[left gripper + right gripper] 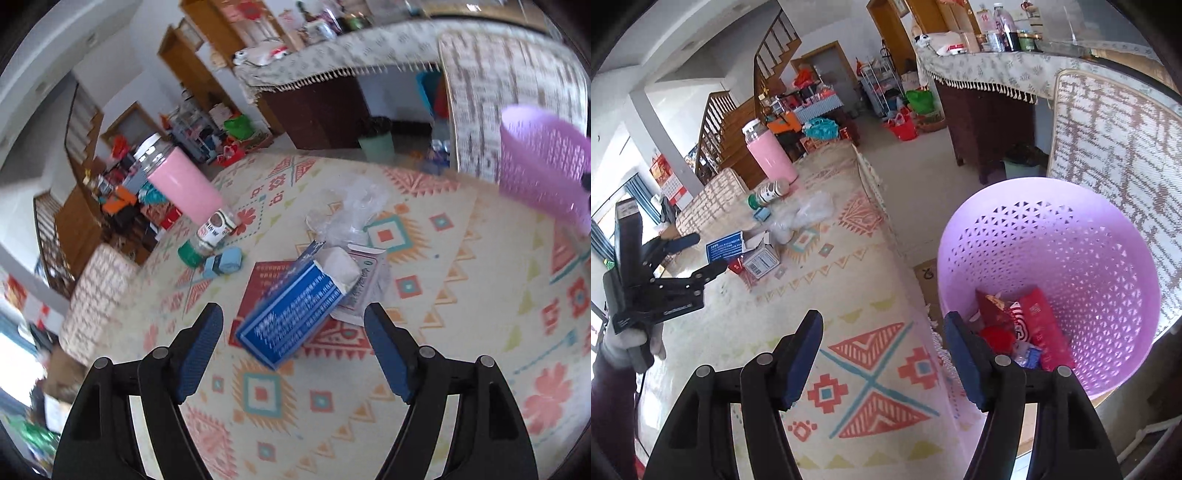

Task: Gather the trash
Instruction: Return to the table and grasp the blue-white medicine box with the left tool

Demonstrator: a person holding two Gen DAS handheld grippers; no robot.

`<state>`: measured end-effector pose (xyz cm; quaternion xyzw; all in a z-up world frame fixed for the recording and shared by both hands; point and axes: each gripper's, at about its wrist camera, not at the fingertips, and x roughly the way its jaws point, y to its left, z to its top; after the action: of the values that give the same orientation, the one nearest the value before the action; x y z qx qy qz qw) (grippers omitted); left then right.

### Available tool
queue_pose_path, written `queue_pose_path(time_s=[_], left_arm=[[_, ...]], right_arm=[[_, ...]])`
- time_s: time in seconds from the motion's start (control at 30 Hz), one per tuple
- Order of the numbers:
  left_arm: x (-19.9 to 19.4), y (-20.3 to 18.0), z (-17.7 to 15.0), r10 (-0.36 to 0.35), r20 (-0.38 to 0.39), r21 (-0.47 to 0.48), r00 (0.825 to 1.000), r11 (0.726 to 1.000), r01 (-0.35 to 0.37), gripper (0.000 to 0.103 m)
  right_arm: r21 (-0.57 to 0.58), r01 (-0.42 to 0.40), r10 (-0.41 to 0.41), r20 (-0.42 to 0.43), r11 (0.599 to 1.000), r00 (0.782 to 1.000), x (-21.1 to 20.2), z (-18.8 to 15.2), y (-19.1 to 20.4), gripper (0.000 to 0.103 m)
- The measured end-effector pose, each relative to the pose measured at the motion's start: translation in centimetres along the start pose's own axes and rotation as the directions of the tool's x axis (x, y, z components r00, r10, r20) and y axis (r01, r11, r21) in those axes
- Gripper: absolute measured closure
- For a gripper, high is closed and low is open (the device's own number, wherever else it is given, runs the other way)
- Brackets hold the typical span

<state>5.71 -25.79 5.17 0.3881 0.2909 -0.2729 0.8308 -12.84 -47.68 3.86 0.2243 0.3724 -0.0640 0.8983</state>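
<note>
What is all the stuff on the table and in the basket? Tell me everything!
Basket: one, purple, past the table's right edge.
Wrappers: several, mostly red, inside the basket.
Box: one, blue and white, opened, mid-table.
Plastic bag: one, clear, crumpled, behind the box.
Small bottle: one, green-capped, lying down.
Pink bottle: one, far left.
Tablecloth: one, cream, patterned.
Left claw: open, near the box.
Right claw: open, beside the basket.

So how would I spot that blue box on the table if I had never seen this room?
Start at the table with the patterned cloth and find the tall pink bottle at its far side. Nearer than the bottle lies a small heap with crinkled clear plastic. The blue box lies on top, right ahead of the left gripper: the only dark blue carton with white print, one end torn open.
</note>
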Motion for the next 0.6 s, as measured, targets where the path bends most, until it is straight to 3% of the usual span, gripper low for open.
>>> queue_pose_path(time_s=[0.1,0.17,0.23,0.47,0.6], left_arm=[[1.8,0.2,0.3,0.007,-0.036,0.032,0.999,0.999,-0.006,0.029],[2.3,0.8,0.4,-0.033,-0.046,0.000,0.998,0.999,0.033,0.056],[2.8,1.6,0.3,-0.059,-0.067,-0.061,0.996,0.997,0.055,0.071],[1.0,3.2,-2.0,-0.154,-0.044,-0.261,0.987,0.955,0.137,0.071],[-1.5,4.5,-4.5,-0.168,-0.037,-0.415,0.985,0.899,0.138,0.071]], right_arm=[[-0.008,0.003,-0.003,-0.011,1.000,1.000,0.7,0.2,0.5,0.031],[-0.019,0.001,-0.001,-0.020,1.000,1.000,1.3,0.5,1.0,0.031],[-0.029,-0.003,0.002,-0.028,1.000,1.000,1.8,0.7,1.6,0.031],[-0.082,-0.047,0.041,-0.072,0.996,0.997,4.5,1.3,5.1,0.031],[-0.115,-0.086,0.074,-0.103,0.990,0.992,6.2,1.8,7.2,0.028]])
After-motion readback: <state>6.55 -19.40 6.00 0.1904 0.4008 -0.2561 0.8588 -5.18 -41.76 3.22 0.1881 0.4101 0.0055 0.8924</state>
